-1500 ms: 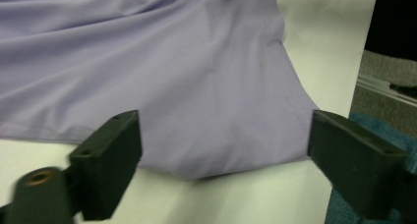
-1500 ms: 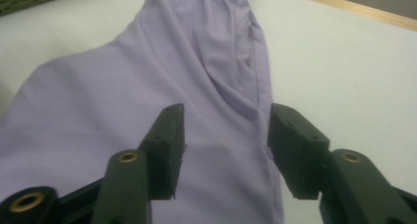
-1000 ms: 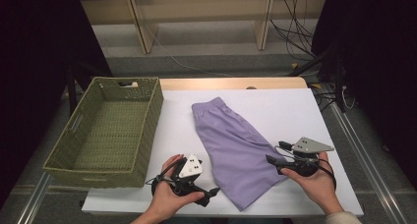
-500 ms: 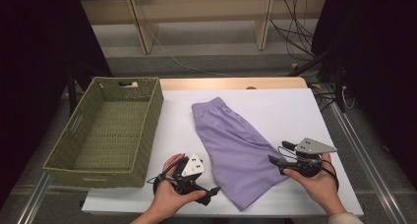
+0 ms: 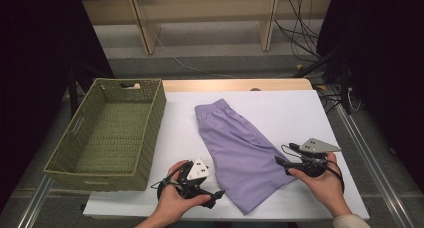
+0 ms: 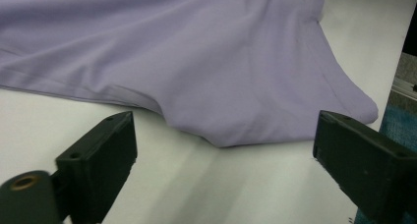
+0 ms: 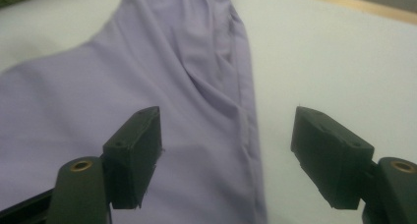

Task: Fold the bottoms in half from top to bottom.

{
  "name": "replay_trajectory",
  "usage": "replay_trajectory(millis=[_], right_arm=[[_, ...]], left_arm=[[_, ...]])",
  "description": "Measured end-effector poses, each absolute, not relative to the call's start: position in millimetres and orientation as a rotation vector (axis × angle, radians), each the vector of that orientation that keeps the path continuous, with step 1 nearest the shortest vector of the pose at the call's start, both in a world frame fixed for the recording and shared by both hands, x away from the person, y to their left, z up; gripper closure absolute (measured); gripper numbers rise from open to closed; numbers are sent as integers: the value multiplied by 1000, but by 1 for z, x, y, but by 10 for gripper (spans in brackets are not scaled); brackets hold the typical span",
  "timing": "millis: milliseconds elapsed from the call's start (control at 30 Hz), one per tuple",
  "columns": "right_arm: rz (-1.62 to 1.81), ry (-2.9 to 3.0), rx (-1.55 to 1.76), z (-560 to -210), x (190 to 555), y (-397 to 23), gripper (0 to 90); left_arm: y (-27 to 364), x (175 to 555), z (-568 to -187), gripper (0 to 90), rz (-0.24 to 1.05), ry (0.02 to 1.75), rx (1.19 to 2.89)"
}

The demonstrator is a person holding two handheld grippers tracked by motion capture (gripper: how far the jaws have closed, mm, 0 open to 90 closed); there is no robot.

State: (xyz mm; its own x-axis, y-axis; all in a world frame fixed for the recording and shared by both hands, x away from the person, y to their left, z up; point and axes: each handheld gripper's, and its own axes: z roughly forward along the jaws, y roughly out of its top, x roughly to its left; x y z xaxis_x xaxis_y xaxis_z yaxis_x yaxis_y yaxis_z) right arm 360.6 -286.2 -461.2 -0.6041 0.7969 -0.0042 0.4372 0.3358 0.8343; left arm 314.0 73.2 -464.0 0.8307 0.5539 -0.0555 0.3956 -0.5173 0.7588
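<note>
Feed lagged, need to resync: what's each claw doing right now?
Left claw: open, holding nothing, at the shorts' hem.
Right claw: open, holding nothing, straddling the shorts' side edge.

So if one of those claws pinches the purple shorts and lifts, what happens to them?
The purple shorts would probably sag and drape, not hold shape: they lie flat with soft wrinkles. They look thin, so likely light. Pushed rather than lifted, the fabric would probably bunch up on the white table instead of sliding whole.

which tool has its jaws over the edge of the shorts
The right tool: its open jaws straddle the side edge of the purple shorts. The left tool sits short of the hem.
</note>
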Motion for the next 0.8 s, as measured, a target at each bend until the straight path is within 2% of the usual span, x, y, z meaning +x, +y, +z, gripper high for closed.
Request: replay_trajectory(millis=[67, 200, 467, 800], right_arm=[[1161, 2207, 1114, -463, 363, -288, 310], [1100, 2224, 1146, -466, 364, -289, 343], [1034, 2273, 1198, -470, 366, -290, 365], [979, 2322, 1262, -478, 379, -286, 421]], left_arm=[[69, 314, -466, 157, 235, 716, 2200], [60, 312, -470, 189, 196, 793, 2219], [33, 310, -481, 215, 139, 881, 2262], [24, 309, -487, 267, 242, 816, 2299]])
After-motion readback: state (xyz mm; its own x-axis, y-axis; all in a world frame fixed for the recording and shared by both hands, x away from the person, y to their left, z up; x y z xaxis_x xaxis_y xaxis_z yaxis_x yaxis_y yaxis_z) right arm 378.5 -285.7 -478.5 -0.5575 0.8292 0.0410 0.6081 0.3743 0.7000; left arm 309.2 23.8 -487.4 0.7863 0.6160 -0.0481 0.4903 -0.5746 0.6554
